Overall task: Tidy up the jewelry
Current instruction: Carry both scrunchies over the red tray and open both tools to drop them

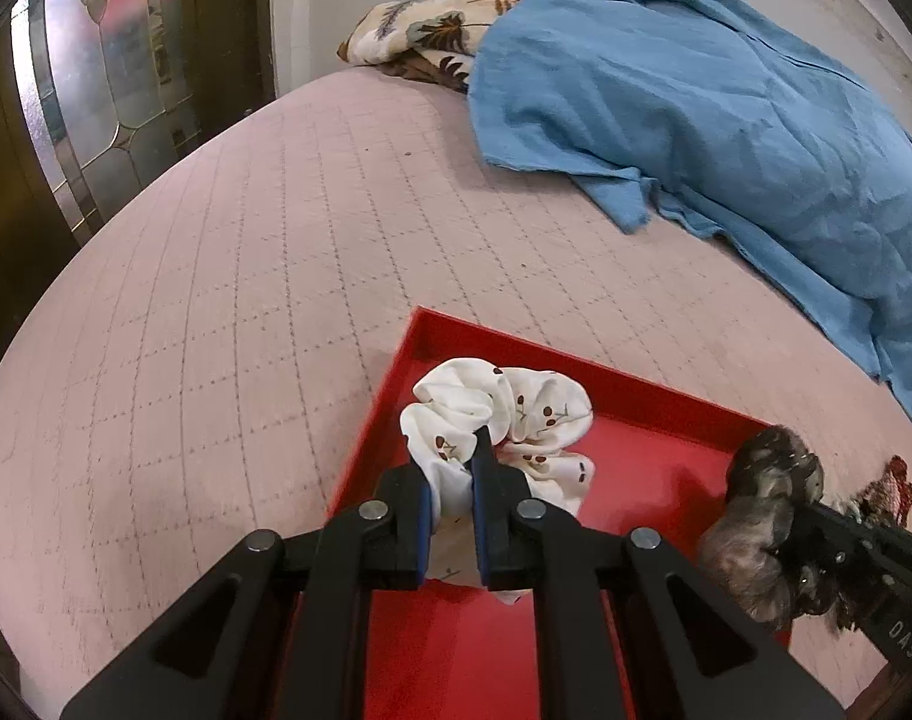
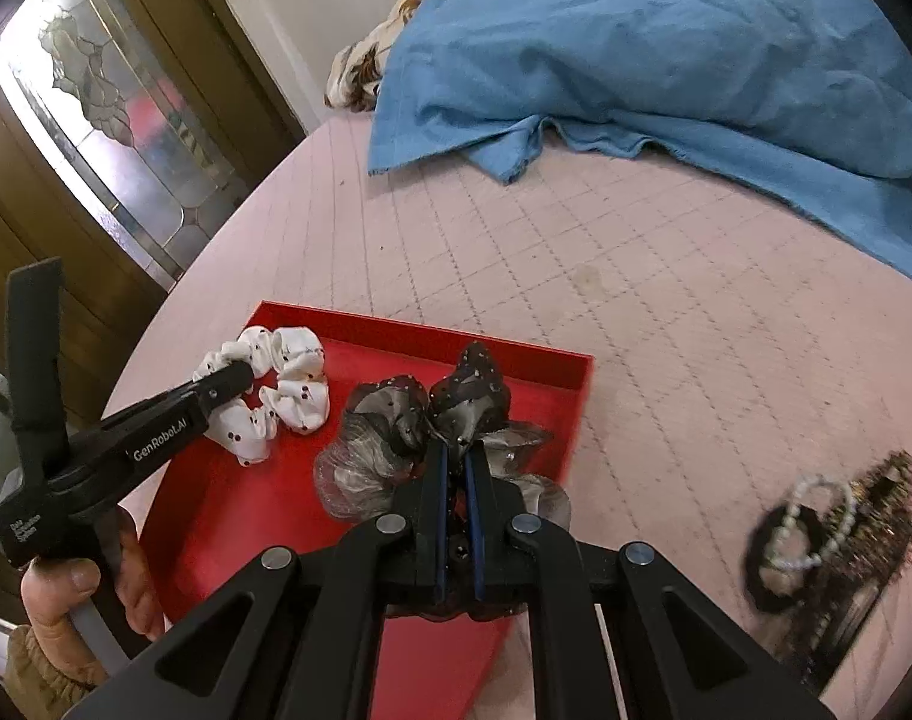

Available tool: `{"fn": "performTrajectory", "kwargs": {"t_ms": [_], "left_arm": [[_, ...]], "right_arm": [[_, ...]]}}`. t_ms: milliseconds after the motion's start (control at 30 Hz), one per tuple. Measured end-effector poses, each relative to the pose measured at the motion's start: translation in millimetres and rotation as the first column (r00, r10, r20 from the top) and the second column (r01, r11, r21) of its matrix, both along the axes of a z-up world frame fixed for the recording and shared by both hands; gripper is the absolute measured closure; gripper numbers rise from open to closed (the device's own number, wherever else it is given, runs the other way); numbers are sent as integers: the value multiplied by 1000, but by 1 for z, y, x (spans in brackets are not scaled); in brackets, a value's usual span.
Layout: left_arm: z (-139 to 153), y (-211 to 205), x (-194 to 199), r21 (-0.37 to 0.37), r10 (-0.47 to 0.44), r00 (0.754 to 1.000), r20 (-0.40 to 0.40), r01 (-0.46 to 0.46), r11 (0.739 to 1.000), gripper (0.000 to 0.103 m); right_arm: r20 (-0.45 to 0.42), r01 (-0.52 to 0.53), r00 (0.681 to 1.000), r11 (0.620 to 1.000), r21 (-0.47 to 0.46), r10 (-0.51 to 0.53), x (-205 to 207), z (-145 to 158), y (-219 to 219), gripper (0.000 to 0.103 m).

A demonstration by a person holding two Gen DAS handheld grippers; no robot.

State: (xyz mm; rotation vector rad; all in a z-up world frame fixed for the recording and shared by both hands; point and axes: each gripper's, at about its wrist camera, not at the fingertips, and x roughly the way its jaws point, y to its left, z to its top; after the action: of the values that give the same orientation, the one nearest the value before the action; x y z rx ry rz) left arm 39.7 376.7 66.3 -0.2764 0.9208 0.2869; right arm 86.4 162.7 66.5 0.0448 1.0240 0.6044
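Item 1, far left: a door (image 2: 96, 138) with leaded glass stood beyond the bed's edge. It played no part in the work.

Item 2, left: the left tool (image 1: 450, 480), held in a hand (image 2: 84, 588), was pinching a white scrunchie (image 1: 516, 414) with small dark red prints. The fabric was bunched between the blue pads, and the scrunchie sat over the far left part of the red tray (image 1: 648, 468).

Item 3, middle: the red tray lay on the pink quilted bed (image 1: 246, 300), shallow-walled, with bare floor showing near the viewer.

Item 4, right of middle: the right tool (image 2: 456, 468) was pressed nearly together on a grey-brown sheer scrunchie (image 2: 384, 438), held over the right half of the tray, just beside the white one but apart from it.

Item 5, near right: a heap of jewelry (image 2: 816, 528), with a pearl bracelet on a dark ring, lay on the bed outside the tray, blurred.

Item 6, far right: a blue cloth (image 1: 696, 90) lay over a patterned cloth (image 1: 432, 30), well away.

Handling note, as a judgement: both scrunchies appeared ready for setting down. Each wanted lowering until the fabric rested on the tray floor before the pads were spread, with a gap kept between the two. Soft fabric might cling to a pad, so each tool should lift straight away. The sheer one sat close to the right wall and could spill over it.
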Motion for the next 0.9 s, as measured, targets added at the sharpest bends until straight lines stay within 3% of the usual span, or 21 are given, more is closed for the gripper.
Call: {"fn": "performTrajectory", "kwargs": {"t_ms": [100, 333, 400, 467, 500, 667, 900], "left_arm": [[-4, 5, 5, 5, 12, 1000, 1, -12, 1000, 88], [0, 4, 2, -28, 10, 999, 36, -9, 1000, 60], [4, 1, -2, -21, 11, 999, 45, -10, 1000, 54], [12, -4, -7, 3, 19, 998, 61, -19, 1000, 45], [16, -5, -10, 12, 22, 997, 68, -23, 1000, 41], [41, -15, -30, 37, 34, 994, 104, -38, 999, 39], [68, -50, -65, 12, 26, 990, 138, -28, 1000, 34]], "right_arm": [[-10, -1, 1000, 1000, 1, 1, 6, -6, 7, 96], [-15, -9, 1000, 1000, 0, 9, 10, -16, 16, 95], [-12, -14, 1000, 1000, 3, 14, 10, -16, 17, 85], [2, -22, 1000, 1000, -3, 22, 8, -12, 18, 62], [14, -23, 1000, 1000, -4, 23, 7, -9, 17, 60], [58, -10, 998, 1000, 12, 10, -5, 14, -1, 55], [50, 60, 997, 996, 61, -63, -39, 28, -65, 49]]}}
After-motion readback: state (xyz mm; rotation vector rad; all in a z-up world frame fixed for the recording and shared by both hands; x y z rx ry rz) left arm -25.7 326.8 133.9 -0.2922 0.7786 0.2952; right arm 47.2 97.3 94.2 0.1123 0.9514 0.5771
